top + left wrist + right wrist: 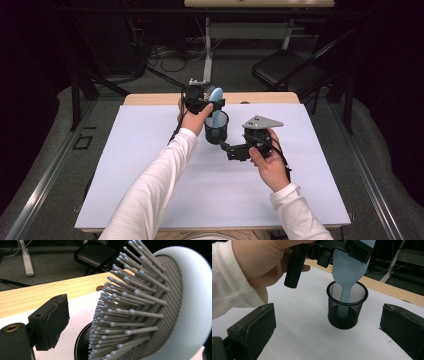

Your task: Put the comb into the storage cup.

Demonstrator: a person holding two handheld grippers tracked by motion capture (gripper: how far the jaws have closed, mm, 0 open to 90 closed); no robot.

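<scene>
Hairbrush standing handle-down in the mesh cup

The left tongs [212, 104] are hanging over the black mesh cup [216, 127] near the far side of the white counter [150, 175], their jaws standing apart around the pale blue hairbrush [216, 96]; one pad is sitting clear of the bristles, and whether the other is touching the brush's back I cannot tell. The brush's handle is reaching down inside the cup, its head tilting above the rim. The right tongs [223, 146] are lying level just beside the cup, their jaws open wide and gripping nothing.
</scene>
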